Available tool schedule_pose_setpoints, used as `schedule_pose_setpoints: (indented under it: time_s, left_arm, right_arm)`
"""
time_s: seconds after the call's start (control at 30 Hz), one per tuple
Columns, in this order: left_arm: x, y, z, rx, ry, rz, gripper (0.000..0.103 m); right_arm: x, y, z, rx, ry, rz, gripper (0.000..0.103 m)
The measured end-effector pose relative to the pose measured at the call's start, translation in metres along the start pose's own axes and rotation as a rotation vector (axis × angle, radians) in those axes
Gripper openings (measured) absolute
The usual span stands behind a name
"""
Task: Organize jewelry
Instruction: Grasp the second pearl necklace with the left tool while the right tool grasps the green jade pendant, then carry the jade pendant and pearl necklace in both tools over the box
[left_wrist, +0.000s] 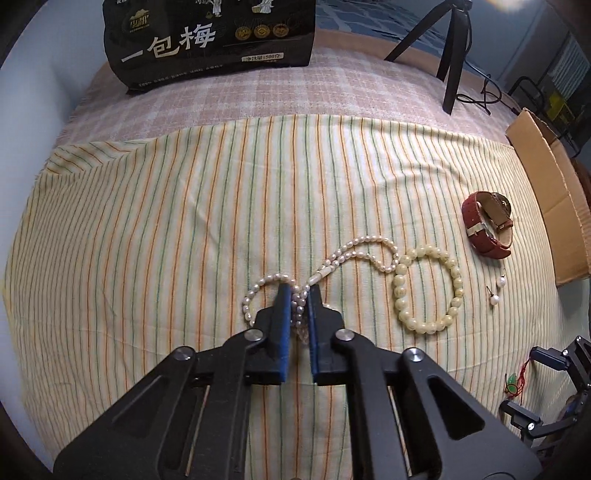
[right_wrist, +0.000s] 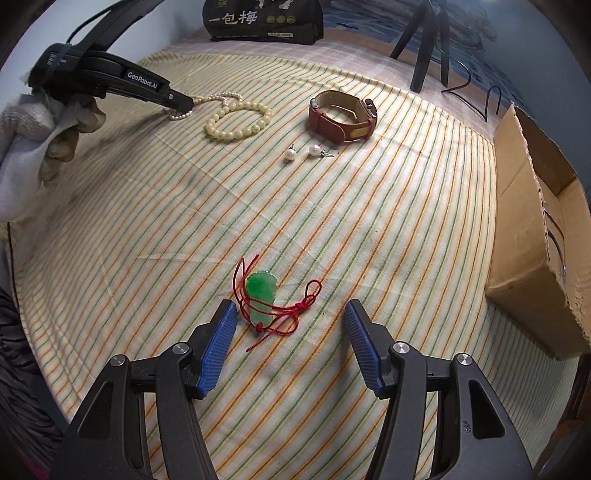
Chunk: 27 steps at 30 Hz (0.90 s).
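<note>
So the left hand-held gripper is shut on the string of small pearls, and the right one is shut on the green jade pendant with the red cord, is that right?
Not quite. The left hand-held gripper is shut on the string of small pearls, but the right hand-held gripper stands open, its jaws apart around the green jade pendant with the red cord without pressing it, as the right wrist view shows.

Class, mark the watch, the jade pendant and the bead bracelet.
watch (right_wrist: 341, 123): right wrist view, on the red strap.
jade pendant (right_wrist: 259, 290): right wrist view, on the green stone.
bead bracelet (left_wrist: 400, 291): left wrist view, on a left-side bead.

Soft even light, sharp centre, fisheye-bent dark corners
</note>
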<state>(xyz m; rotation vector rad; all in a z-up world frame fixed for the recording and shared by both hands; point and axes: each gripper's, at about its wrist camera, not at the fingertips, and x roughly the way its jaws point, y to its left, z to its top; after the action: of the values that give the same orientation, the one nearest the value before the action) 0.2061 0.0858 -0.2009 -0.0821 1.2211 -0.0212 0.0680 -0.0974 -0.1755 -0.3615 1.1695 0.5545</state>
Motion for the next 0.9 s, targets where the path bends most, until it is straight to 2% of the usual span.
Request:
schedule_pose_setpoints:
  time_s: [0.2, 0.27, 0.33, 0.4, 0.47, 0.53, 0.9]
  left_arm:
    - [-0.006, 0.004, 0.003, -0.015, -0.026, 0.003, 0.005]
    - [-0.010, 0.006, 0.003, -0.024, -0.035, -0.002, 0.005]
    - [-0.015, 0.010, 0.002, -0.030, -0.045, -0.009, 0.005]
    - [-0.020, 0.014, 0.002, -0.045, -0.059, -0.017, 0.005]
    - [-0.025, 0.018, 0.000, -0.058, -0.068, -0.029, 0.005]
    - [-0.030, 0.020, 0.000, -0.065, -0.077, -0.039, 0.005]
    - [-0.071, 0.024, 0.005, -0.111, -0.168, -0.117, 0.005]
  right_arm:
    - [0.003, 0.006, 0.005, -0.022, 0.006, -0.021, 0.058]
    - [0.002, 0.008, 0.005, -0.024, 0.006, -0.012, 0.047]
    - [0.001, 0.010, 0.005, -0.029, 0.006, -0.003, 0.024]
    - [0.000, 0.011, 0.006, -0.026, 0.006, 0.004, 0.013]
    - [-0.001, 0.010, 0.005, -0.014, 0.004, 0.011, 0.013]
    - [-0.001, 0.009, 0.006, -0.008, 0.000, 0.015, 0.007]
    - [-0.023, 0.013, 0.005, -0.005, -0.051, 0.012, 0.006]
